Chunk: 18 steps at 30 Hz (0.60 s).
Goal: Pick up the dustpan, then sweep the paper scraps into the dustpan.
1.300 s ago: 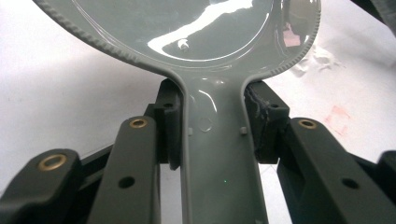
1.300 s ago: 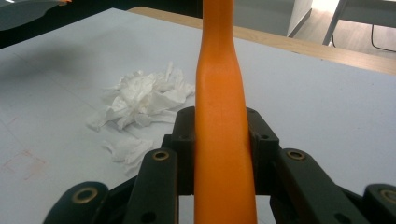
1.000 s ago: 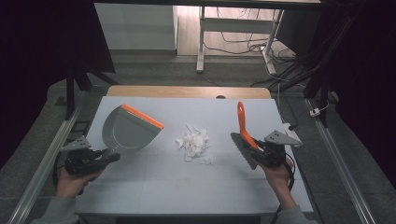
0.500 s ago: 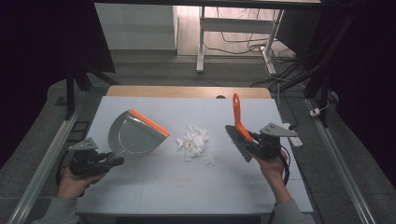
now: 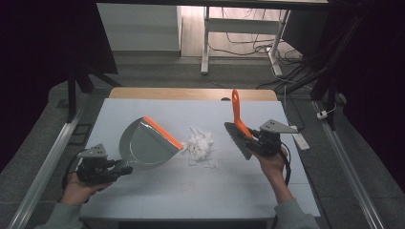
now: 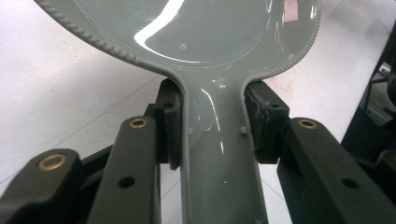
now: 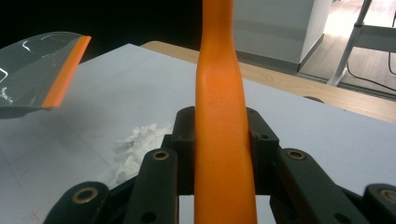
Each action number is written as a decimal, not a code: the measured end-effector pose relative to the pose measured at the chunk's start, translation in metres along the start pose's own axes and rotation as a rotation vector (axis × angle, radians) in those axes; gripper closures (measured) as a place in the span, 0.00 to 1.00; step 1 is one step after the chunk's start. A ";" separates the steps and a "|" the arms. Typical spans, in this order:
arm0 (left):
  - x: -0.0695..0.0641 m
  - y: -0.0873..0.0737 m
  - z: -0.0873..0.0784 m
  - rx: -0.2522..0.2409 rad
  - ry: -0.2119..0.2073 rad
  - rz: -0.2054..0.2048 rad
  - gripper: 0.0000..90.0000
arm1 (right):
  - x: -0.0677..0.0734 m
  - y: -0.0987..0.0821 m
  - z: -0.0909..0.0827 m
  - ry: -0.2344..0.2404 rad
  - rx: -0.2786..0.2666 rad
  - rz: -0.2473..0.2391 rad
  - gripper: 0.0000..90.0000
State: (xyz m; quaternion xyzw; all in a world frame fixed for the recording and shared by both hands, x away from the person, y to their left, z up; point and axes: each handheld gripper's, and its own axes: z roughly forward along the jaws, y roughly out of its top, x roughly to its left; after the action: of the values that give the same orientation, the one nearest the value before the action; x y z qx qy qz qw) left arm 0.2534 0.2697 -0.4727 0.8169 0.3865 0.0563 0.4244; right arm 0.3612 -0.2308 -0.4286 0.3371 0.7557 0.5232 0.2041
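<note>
High view: white table [image 5: 157, 191] under everything, then grey dustpan [image 5: 143, 145] with its orange lip tipped down just beside the heap of white paper scraps [image 5: 200, 145], then orange-handled brush [image 5: 239, 126] on the far side of the heap, bristles off the surface. Left gripper [image 5: 117, 169] clamped on the dustpan's handle [image 6: 219, 154], pads [image 6: 170, 123] pressed against both sides; right gripper [image 5: 250, 138] clamped likewise on the brush handle [image 7: 219, 116]. Judged as the set-up for sweeping, nothing yet in the pan. Called for next: brush lowered behind the heap, bristles drawn toward the lip, pan kept steady with its edge flat on the table.
</note>
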 end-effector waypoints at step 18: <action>-0.006 0.001 0.016 0.071 -0.051 0.048 0.68 | 0.006 0.006 0.021 0.031 0.007 -0.009 0.77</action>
State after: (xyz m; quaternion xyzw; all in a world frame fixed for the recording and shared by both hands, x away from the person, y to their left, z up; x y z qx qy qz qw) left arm 0.2572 0.2550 -0.4805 0.8417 0.3574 0.0318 0.4034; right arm 0.3724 -0.2112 -0.4307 0.3261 0.7621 0.5248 0.1933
